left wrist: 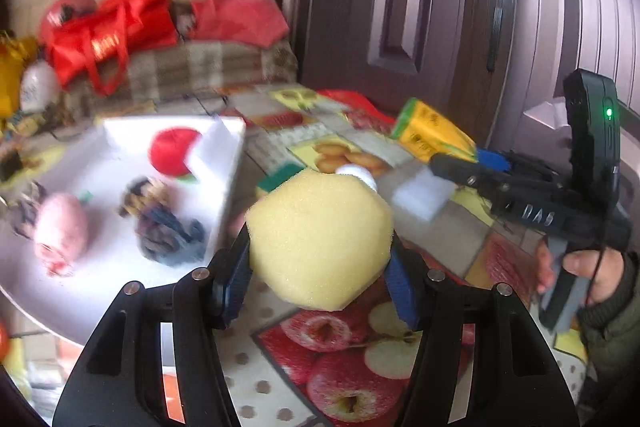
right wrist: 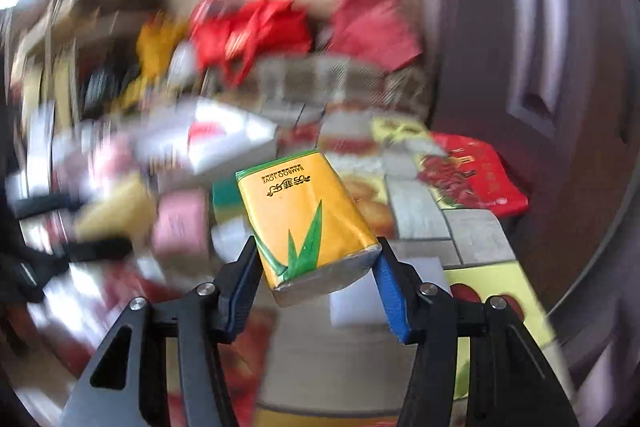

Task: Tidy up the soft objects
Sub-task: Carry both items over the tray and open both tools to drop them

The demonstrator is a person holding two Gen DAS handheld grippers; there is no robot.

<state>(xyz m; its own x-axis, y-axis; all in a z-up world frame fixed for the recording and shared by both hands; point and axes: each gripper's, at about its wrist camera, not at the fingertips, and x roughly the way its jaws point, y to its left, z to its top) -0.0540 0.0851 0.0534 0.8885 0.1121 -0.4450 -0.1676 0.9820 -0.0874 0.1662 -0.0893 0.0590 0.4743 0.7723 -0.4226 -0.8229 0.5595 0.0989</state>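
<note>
Sponge (left wrist: 318,241) in left tongs (left wrist: 320,279), tray (left wrist: 100,267) beside

Two grippers are in view: the left gripper (left wrist: 320,279) holds one yellow sponge (left wrist: 318,241), and the right gripper (right wrist: 316,287) holds one yellow tissue pack (right wrist: 306,223). One white tray (left wrist: 120,267) carries three soft toys: one red (left wrist: 172,151), one pink (left wrist: 60,227), one dark and multicoloured (left wrist: 164,223). One white foam block (left wrist: 420,199) lies on the table; behind it are two red bags (left wrist: 108,35)
</note>
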